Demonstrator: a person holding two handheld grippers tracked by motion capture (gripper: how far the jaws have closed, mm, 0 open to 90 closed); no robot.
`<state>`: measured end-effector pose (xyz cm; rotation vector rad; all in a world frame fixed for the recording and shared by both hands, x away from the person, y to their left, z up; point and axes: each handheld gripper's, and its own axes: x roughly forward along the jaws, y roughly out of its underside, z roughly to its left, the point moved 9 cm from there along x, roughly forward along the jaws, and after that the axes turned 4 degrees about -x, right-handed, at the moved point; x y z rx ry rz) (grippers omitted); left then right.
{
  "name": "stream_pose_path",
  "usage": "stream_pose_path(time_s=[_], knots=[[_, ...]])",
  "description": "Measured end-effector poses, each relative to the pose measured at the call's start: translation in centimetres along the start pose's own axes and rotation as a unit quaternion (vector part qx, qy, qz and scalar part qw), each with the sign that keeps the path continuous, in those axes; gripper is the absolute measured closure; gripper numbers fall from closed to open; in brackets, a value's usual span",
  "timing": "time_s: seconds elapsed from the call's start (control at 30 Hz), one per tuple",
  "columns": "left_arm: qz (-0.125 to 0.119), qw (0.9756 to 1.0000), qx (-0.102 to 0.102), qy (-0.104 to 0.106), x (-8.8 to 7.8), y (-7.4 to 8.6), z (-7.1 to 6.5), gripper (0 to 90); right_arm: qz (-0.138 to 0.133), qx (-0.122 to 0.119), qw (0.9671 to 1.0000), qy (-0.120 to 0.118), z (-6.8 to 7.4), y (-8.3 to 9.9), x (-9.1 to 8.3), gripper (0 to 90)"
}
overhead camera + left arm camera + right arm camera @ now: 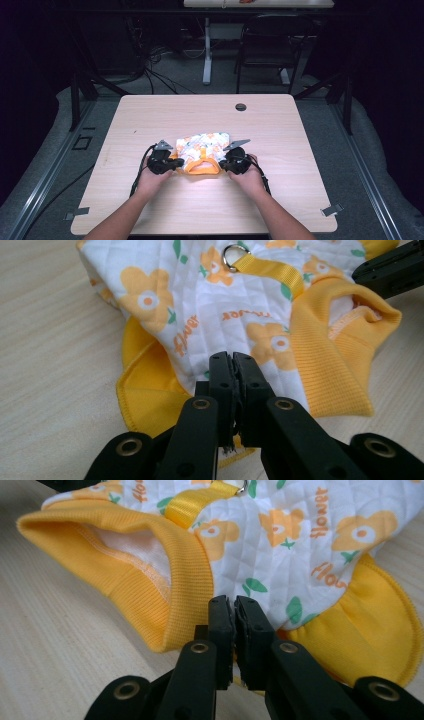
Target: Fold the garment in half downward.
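Both grippers (233,360) (234,602), jaws nearly together, pinched the quilted white, orange-flowered pet vest (204,147); the thin fabric could slip free.

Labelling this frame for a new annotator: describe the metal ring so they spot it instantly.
Start at the light wooden table, then the white quilted garment with orange flowers and yellow ribbed trim lying near the person's side. The small silver metal D-ring sits at the end of its yellow webbing strap, the only shiny metal on the fabric.
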<state>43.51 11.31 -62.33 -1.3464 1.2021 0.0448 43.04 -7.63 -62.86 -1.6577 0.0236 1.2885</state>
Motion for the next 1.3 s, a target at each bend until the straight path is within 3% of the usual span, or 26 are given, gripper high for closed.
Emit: stream_pose_path(time_s=[0.13, 0.4, 0.57, 0.73, 0.97, 1.3], knots=[[-0.016, 0.9999, -0.004, 0.005, -1.5, -0.4, -0.3, 86.2, -0.019, -0.007, 0.9998, -0.004, 0.6, -0.5, -1.3, 84.1], [-0.032, 0.9994, 0.013, 0.011, -4.4, -0.2, -1.3, 84.3, -0.037, -0.047, 0.9982, -0.007, 2.5, -0.5, -4.2, 81.8], [-0.035, 0.9989, 0.023, 0.021, -5.6, 0.4, -2.2, 80.5, -0.045, -0.047, 0.9979, -0.009, 3.2, -0.2, -5.5, 79.9], [-0.031, 0.9987, 0.032, 0.023, -6.3, 1.6, -2.9, 74.7, -0.043, -0.045, 0.9978, -0.021, 4.1, 0.7, -6.0, 76.6], [-0.036, 0.9984, 0.039, 0.021, -6.8, 3.3, -3.6, 64.9, -0.046, -0.054, 0.9974, -0.014, 5.2, 2.4, -6.4, 67.1], [-0.032, 0.9989, 0.034, 0.012, -6.5, 6.6, -3.1, 61.6, -0.042, -0.048, 0.9979, -0.012, 5.6, 4.9, -6.3, 61.2]])
